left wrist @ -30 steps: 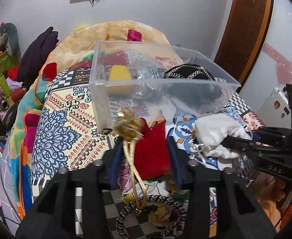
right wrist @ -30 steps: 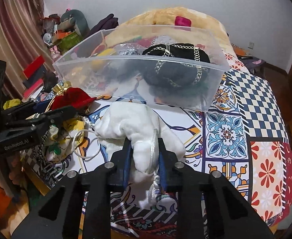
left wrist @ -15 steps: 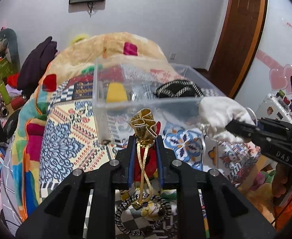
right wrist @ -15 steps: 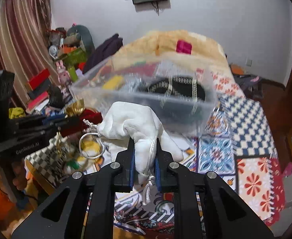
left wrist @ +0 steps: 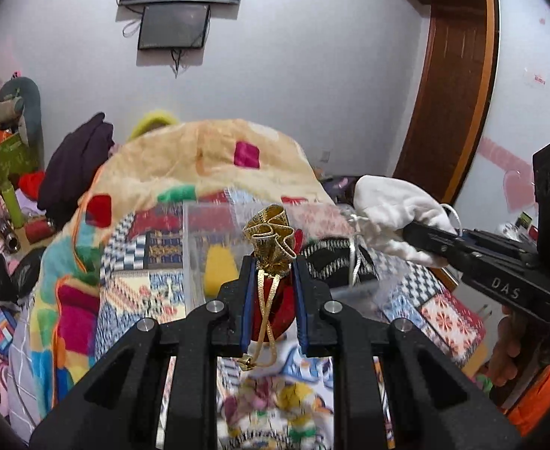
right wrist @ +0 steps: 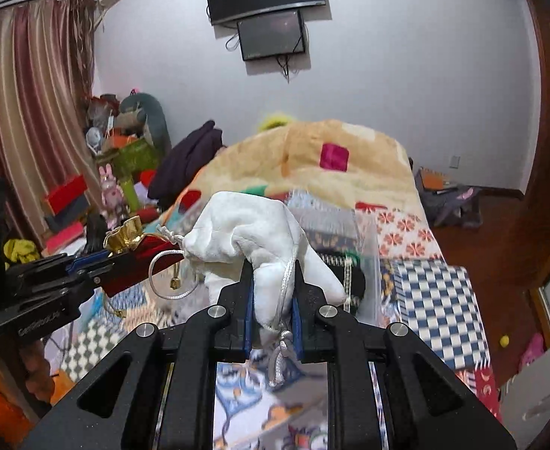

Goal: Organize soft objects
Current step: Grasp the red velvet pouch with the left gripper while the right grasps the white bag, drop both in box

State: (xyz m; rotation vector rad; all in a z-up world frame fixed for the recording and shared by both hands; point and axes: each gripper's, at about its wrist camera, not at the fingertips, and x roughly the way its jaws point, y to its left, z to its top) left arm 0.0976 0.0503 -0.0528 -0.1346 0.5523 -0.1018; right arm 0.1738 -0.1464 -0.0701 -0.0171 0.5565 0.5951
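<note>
My left gripper (left wrist: 273,262) is shut on a red velvet pouch (left wrist: 275,311) with a gold ruffled top and gold cord, held up in the air in front of the clear plastic bin (left wrist: 196,247). My right gripper (right wrist: 273,281) is shut on a white plush drawstring pouch (right wrist: 252,232), also lifted, over the bin's near right side; it also shows in the left wrist view (left wrist: 391,206). The bin (right wrist: 368,240) holds a black pouch with pale trim (left wrist: 331,266) and a yellow soft item (left wrist: 217,266). The left gripper and red pouch (right wrist: 151,258) appear at the left of the right wrist view.
The bin sits on a bed with a patterned quilt (right wrist: 436,292) and a beige fleece blanket (left wrist: 207,157) behind it. More soft items lie on the quilt below my left gripper (left wrist: 271,401). Clutter and toys (right wrist: 121,157) stand left of the bed; a wooden door (left wrist: 451,75) is at the right.
Both grippers have risen from the quilt with their pouches, from below the bin's front wall to above its rim. The cameras have tilted upward, so more wall shows.
</note>
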